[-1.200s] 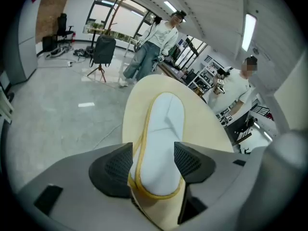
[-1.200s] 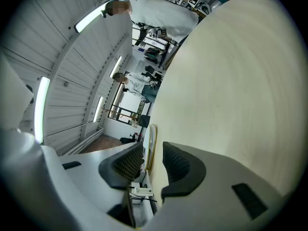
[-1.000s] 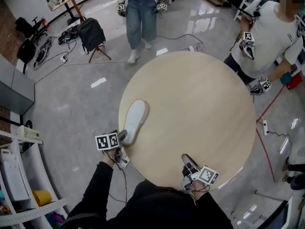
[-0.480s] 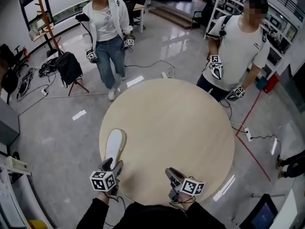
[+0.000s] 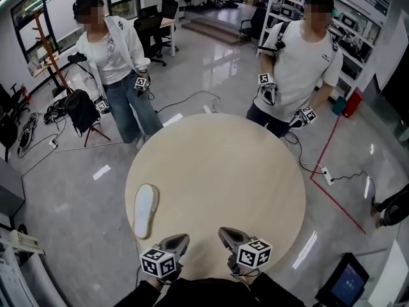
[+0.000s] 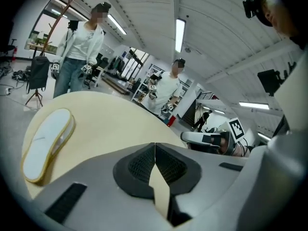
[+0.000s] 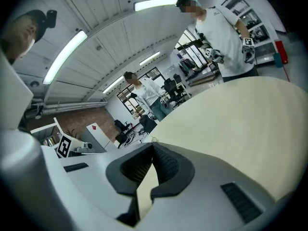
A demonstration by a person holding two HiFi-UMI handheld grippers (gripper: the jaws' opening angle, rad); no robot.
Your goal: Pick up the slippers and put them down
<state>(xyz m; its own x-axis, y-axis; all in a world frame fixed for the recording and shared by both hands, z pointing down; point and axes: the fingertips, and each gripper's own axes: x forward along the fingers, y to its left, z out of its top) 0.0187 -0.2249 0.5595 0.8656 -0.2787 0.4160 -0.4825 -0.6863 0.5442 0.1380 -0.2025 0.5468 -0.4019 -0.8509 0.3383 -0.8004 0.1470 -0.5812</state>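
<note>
One slipper [image 5: 146, 210], white with a pale yellow rim, lies flat near the left edge of the round wooden table [image 5: 223, 171]; no gripper touches it. In the left gripper view the slipper [image 6: 48, 143] lies to the left of the jaws. My left gripper [image 5: 177, 240] hovers over the table's near edge, to the right of the slipper. Its jaws have just closed and are shut on nothing [image 6: 155, 144]. My right gripper [image 5: 223, 233] hangs beside it, also just closed and empty [image 7: 153, 144]. No second slipper is in view.
Two people stand at the table's far side, one at the back left [image 5: 115, 69] and one at the back right [image 5: 297, 62], each holding grippers. A black bag [image 5: 82, 110] and cables lie on the floor at the left. Shelving stands at the far right.
My left gripper has left the slipper's heel and swung right and up to the near edge, jaws now shut. The slipper stays on the table. The right gripper has risen a little and rolled.
</note>
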